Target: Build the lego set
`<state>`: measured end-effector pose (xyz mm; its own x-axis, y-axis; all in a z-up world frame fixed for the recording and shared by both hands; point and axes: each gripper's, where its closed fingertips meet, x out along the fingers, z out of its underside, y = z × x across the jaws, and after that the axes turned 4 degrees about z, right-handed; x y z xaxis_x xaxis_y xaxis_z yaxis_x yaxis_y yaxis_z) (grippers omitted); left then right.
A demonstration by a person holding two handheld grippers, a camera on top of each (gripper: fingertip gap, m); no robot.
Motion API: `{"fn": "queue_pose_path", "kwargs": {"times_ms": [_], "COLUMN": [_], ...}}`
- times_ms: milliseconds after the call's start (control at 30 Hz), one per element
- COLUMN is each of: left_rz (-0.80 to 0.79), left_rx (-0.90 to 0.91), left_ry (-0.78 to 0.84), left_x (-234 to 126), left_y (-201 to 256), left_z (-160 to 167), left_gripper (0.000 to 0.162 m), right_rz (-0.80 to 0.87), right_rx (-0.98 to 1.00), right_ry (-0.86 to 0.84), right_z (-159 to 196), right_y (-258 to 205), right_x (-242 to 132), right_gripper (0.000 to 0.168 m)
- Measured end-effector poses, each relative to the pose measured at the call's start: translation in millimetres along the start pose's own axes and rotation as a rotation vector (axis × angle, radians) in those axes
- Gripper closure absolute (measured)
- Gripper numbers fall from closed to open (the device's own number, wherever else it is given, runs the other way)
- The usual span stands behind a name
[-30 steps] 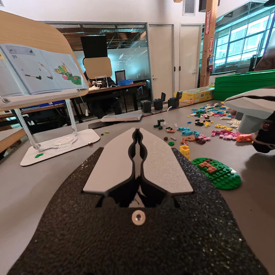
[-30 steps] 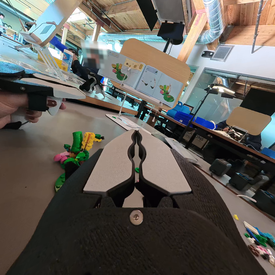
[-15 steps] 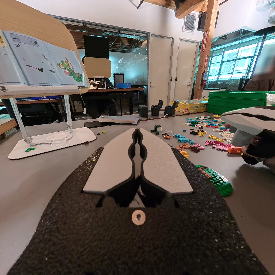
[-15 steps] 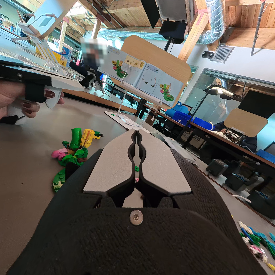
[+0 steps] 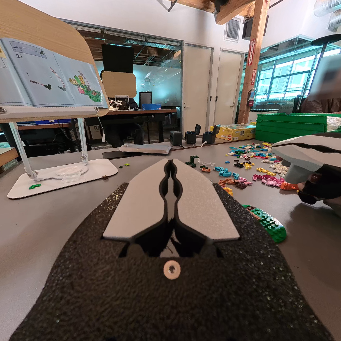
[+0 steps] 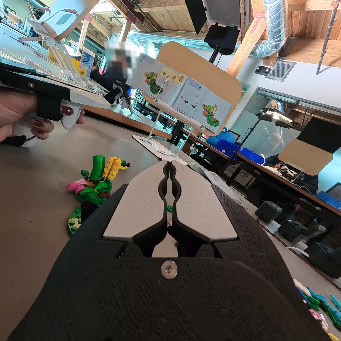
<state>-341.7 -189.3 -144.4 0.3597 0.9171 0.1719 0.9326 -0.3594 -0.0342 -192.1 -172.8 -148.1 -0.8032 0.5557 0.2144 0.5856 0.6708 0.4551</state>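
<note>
The partly built lego model [image 6: 96, 182], with a green stem, yellow and pink parts on a green round plate, stands on the grey table left of my right gripper [image 6: 168, 163]. Its green plate [image 5: 269, 225] shows in the left wrist view, right of my left gripper [image 5: 170, 161]. Both grippers are shut and hold nothing, raised above the table. Loose lego pieces [image 5: 245, 171] lie scattered at the right. The other gripper shows at the right edge of the left wrist view [image 5: 302, 156] and at the left edge of the right wrist view [image 6: 88, 97].
An open instruction booklet [image 5: 49, 83] rests on a wooden stand with a white base [image 5: 60, 175]; it also shows in the right wrist view [image 6: 182, 97]. Green bins [image 5: 291, 127], a yellow box [image 5: 234, 132] and black chargers [image 5: 191, 135] line the far edge. More loose pieces [image 6: 321, 304] lie at lower right. The tips of one gripper are about 15 centimetres away from the tips of the other.
Both grippers tilted upward a little and stayed shut. In the left wrist view the green plate slid lower and farther behind the gripper body.
</note>
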Motion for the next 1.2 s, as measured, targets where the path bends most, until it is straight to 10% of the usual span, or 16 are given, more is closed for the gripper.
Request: {"fn": "queue_pose_path", "kwargs": {"times_ms": [533, 1200], "left_rz": [0.003, 0.022], "left_rx": [0.001, 0.009], "left_ry": [-0.002, 0.002], "left_x": [0, 1], "left_y": [1, 4], "left_z": [0, 0], "left_gripper": [0.162, 0.162], "right_rz": [0.118, 0.100], "right_rx": [0.262, 0.101], "right_ry": [-0.035, -0.032], "right_z": [10, 9], "right_y": [36, 27], "right_x": [-2, -1], "right_gripper": [0.168, 0.168]}}
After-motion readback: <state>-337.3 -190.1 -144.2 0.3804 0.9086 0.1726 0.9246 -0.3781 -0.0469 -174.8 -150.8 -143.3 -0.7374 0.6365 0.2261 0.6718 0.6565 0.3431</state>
